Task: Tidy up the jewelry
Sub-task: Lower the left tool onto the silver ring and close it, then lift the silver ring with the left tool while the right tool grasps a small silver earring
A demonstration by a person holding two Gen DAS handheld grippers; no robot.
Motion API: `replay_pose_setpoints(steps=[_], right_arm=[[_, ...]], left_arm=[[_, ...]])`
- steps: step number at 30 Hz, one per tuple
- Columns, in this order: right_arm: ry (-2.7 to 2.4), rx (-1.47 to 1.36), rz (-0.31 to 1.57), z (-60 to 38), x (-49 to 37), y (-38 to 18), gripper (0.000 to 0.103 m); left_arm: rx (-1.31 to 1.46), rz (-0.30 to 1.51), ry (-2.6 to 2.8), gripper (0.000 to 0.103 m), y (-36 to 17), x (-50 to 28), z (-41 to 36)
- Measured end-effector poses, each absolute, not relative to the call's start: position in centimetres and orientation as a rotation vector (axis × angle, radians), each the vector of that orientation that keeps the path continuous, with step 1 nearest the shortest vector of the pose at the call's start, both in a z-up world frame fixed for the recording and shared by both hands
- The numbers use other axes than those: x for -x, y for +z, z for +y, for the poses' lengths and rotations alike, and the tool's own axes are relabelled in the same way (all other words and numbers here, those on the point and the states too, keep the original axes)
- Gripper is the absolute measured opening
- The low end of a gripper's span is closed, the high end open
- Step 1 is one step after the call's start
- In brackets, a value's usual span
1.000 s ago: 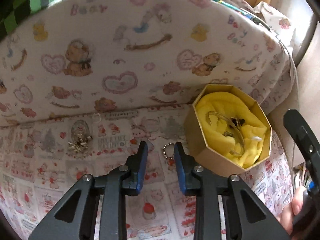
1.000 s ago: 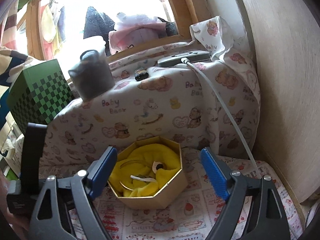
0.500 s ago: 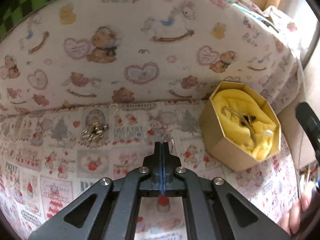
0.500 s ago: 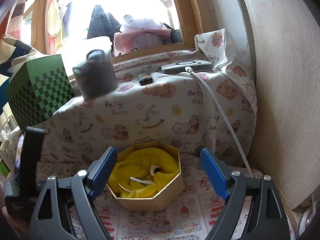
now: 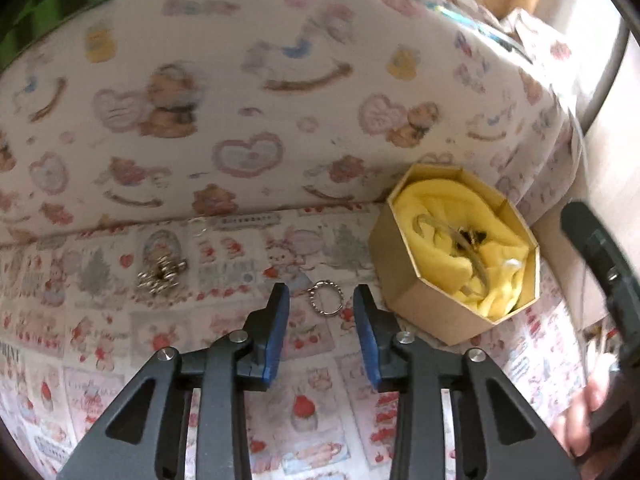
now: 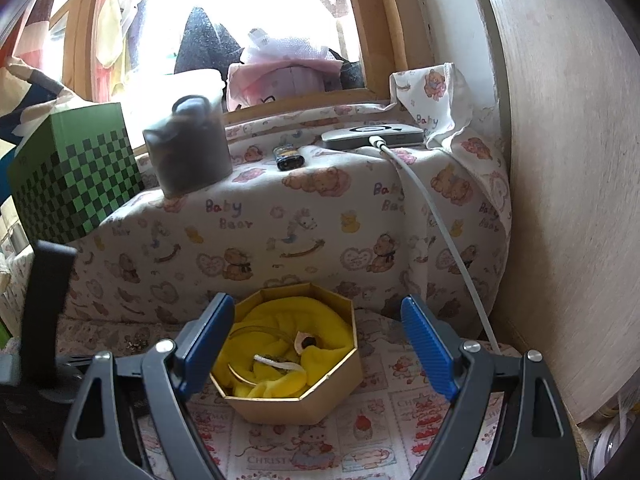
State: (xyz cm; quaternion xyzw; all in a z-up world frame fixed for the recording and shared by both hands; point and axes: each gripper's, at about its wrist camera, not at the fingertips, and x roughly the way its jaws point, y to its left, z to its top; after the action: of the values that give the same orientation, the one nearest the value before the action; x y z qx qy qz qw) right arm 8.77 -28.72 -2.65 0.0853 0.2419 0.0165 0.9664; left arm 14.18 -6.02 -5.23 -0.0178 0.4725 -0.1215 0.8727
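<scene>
Cartoon-print cloth surface (image 5: pixel 304 412), gold octagonal box (image 5: pixel 424 304), small beaded ring (image 5: pixel 326 300), silver jewelry cluster (image 5: pixel 162 274)

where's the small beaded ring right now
In the left wrist view the beaded ring lies on the printed cloth, just left of the gold box.
</scene>
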Motion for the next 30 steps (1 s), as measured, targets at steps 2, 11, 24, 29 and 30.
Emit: replay_pose_setpoints(steps=[2, 11, 24, 29, 30], right_arm=[[0.031, -0.174, 0.494, -28.7, -8.9, -2.7, 0.085], [0.021, -0.165, 0.495, -28.7, -9.0, -2.8, 0.085], [0.131, -0.061, 0.47, -25.4, -7.4, -1.4, 0.085], [0.247, -0.116, 0.588, -22.0, -8.8, 0.2, 0.072], [0.264, -0.119, 0.609, -21.4, -9.1, 0.4, 0.069]], left_arm=[[0.011, 0.986, -0.25, 0.032, -5.5, -14.4, -6.4], [-0.106, 0.978, -0.175, 0.018, -6.0, -14.3, -11.8], [0.021, 0.662, -0.081, 0.018, 0.1, -7.1, -0.4], [0.125, 0.628, -0.081, 0.018, -0.1, -7.5, 4.0], [0.14, 0.628, -0.072, 0.018, -0.6, -8.2, 4.6]])
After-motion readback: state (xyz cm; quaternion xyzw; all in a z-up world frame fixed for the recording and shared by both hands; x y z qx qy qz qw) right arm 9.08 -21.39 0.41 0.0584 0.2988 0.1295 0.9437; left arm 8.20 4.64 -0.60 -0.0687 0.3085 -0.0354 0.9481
